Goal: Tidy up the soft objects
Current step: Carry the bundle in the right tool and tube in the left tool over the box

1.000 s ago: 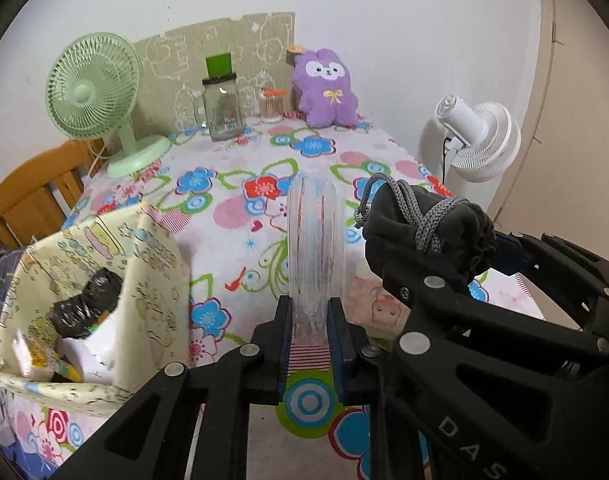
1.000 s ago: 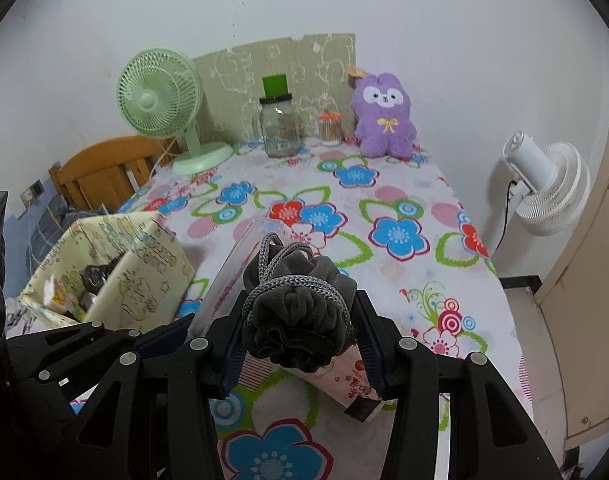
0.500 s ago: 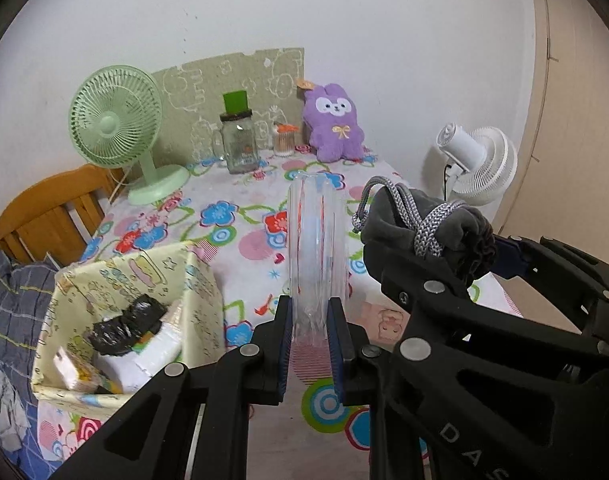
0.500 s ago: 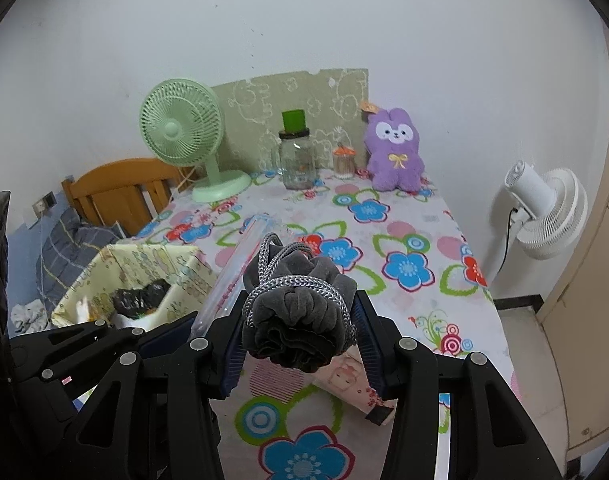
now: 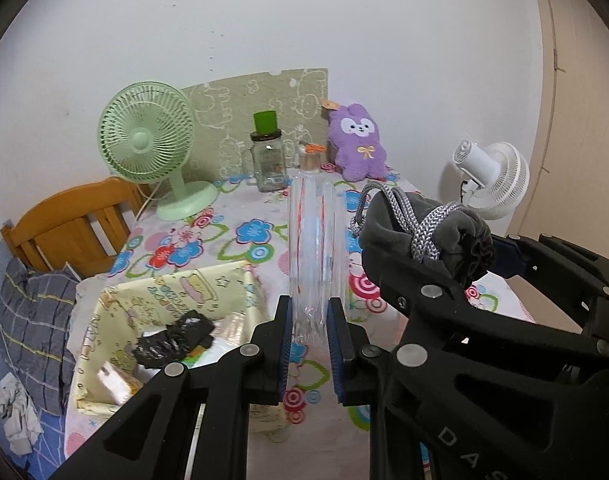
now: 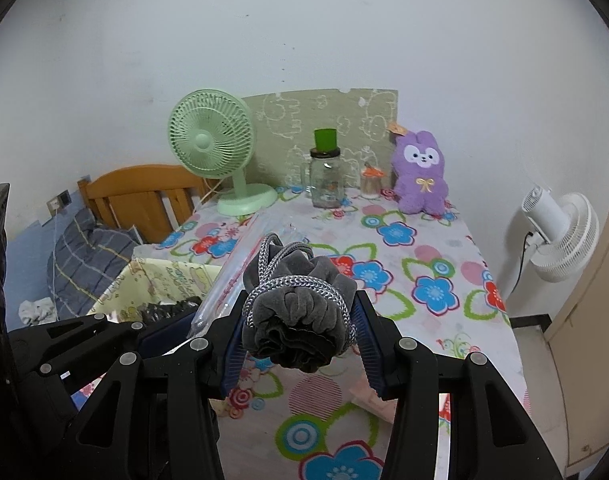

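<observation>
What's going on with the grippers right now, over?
Left gripper shut on clear plastic bag. Right gripper shut on gray drawstring pouch. Both held above the table; yellow box below left. Nothing in the way.

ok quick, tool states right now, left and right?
Left tool: closed on the clear plastic bag.
Right tool: closed on the gray drawstring pouch.

Grey pouch (image 6: 300, 320): matt velvety cloth, woven braided cord. Bag (image 5: 314, 248): clear glossy plastic film. Tablecloth (image 6: 404, 264): smooth floral sheet. Far plush rabbit (image 6: 421, 174): fuzzy purple pile. Jar (image 6: 326, 180): shiny glass. Chair (image 5: 70, 224): varnished wood, left.
</observation>
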The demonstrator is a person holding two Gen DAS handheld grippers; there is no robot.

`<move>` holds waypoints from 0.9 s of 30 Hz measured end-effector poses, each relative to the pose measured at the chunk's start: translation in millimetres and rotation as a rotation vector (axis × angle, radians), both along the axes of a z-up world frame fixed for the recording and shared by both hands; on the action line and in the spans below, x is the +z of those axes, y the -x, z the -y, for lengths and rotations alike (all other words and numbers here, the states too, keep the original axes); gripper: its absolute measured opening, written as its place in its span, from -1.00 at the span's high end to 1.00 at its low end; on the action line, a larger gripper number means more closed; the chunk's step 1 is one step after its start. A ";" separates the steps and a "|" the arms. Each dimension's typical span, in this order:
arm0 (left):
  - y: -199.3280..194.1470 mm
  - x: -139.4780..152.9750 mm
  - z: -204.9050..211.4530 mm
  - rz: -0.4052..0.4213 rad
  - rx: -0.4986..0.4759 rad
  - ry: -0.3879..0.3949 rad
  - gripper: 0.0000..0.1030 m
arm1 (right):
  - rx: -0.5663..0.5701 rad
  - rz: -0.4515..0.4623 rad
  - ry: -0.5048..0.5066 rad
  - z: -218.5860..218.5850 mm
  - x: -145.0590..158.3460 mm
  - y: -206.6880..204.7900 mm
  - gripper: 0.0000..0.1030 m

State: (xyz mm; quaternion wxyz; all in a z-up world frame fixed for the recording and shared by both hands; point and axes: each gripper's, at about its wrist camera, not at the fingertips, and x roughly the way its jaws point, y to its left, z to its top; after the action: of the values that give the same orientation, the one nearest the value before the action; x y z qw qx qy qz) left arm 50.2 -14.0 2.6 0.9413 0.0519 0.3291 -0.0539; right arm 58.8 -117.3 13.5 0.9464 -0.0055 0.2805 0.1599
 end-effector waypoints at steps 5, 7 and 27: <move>-0.1 1.3 -15.4 0.007 0.018 0.003 0.71 | 0.019 0.002 0.002 -16.3 2.4 -2.2 -0.02; -0.6 0.6 -22.8 0.007 0.025 0.004 0.71 | 0.029 0.001 0.008 -24.6 2.7 -2.9 -0.02; -11.5 -18.6 -95.1 -0.029 0.132 -0.005 0.70 | 0.157 -0.042 0.012 -103.8 -16.6 -22.8 -0.02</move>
State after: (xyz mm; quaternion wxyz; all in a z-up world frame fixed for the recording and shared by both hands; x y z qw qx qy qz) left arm 61.6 81.1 -16.0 0.9378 0.0319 0.3457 0.0083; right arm 81.6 -13.5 -3.0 0.9248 -0.0297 0.2999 0.2320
